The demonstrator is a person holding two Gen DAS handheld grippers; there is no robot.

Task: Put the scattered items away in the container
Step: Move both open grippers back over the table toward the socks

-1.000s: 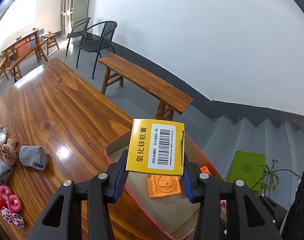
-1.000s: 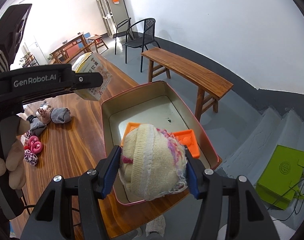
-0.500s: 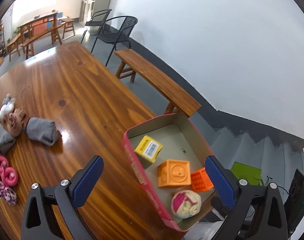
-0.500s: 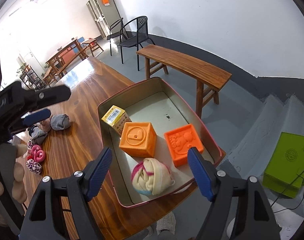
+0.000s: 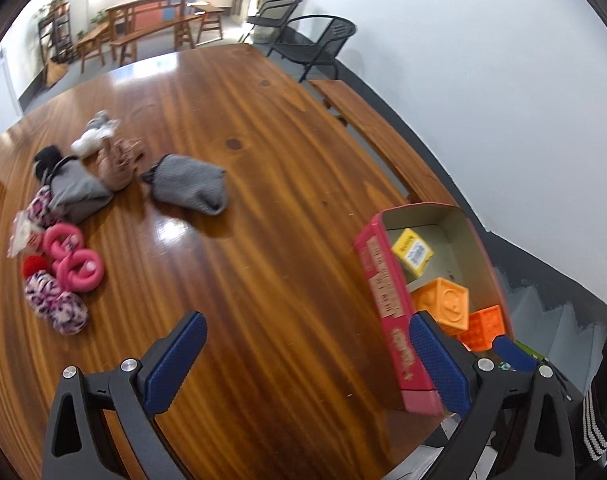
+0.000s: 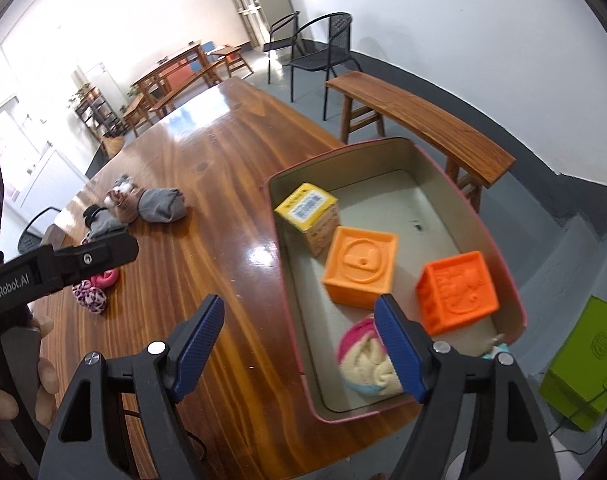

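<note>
Pink tin [image 6: 511, 280]; yellow box [image 6: 307, 204]; orange cubes [image 6: 359, 266]; grey sock [image 5: 189, 184].

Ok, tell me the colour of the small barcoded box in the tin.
Yellow box, clearest in the right wrist view.

Glossy varnished wood tabletop [image 6: 207, 168] with glare spots, matt metal-looking tin [image 6: 423, 216] ahead of the right hand-held gripper [image 6: 303, 344], embossed rubbery orange cubes [image 6: 359, 266], printed cardboard box [image 6: 309, 210], knitted cloth socks [image 5: 189, 188], textured blue pads [image 6: 199, 340].

Left claw [image 5: 307, 360] and right claw [image 6: 303, 344] both gape wide, seemingly holding nothing.
</note>
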